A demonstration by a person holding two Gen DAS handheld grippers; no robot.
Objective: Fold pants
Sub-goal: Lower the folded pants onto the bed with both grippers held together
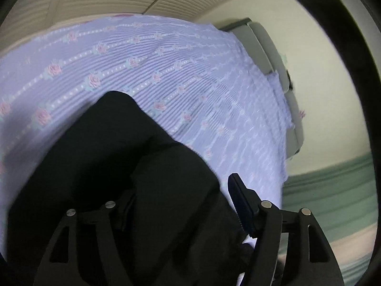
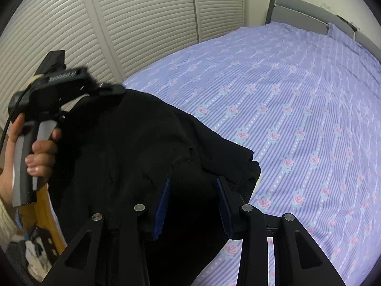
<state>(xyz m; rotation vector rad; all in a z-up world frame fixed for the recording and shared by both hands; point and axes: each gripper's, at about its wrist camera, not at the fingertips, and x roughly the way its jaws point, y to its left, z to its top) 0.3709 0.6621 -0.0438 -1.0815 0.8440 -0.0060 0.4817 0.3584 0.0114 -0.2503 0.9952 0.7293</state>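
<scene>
Biggest risk imo: black pants [image 2: 133, 157] bunch or slip out mid-air, since fabric hangs crumpled instead of flat, so fold ends up lopsided.

Left tool [image 2: 112, 90] seems clamped on top edge of pants, lifted above bed [image 2: 297, 100].

Right tool [image 2: 193, 205] gapes open, pants draped between pads [image 2: 162, 205], nothing pinched yet.

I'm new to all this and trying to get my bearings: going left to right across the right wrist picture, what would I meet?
The person's left hand around the left hand-held gripper → black pants → the right hand-held gripper, its blue pads either side of the cloth → purple flowered bedsheet.
</scene>
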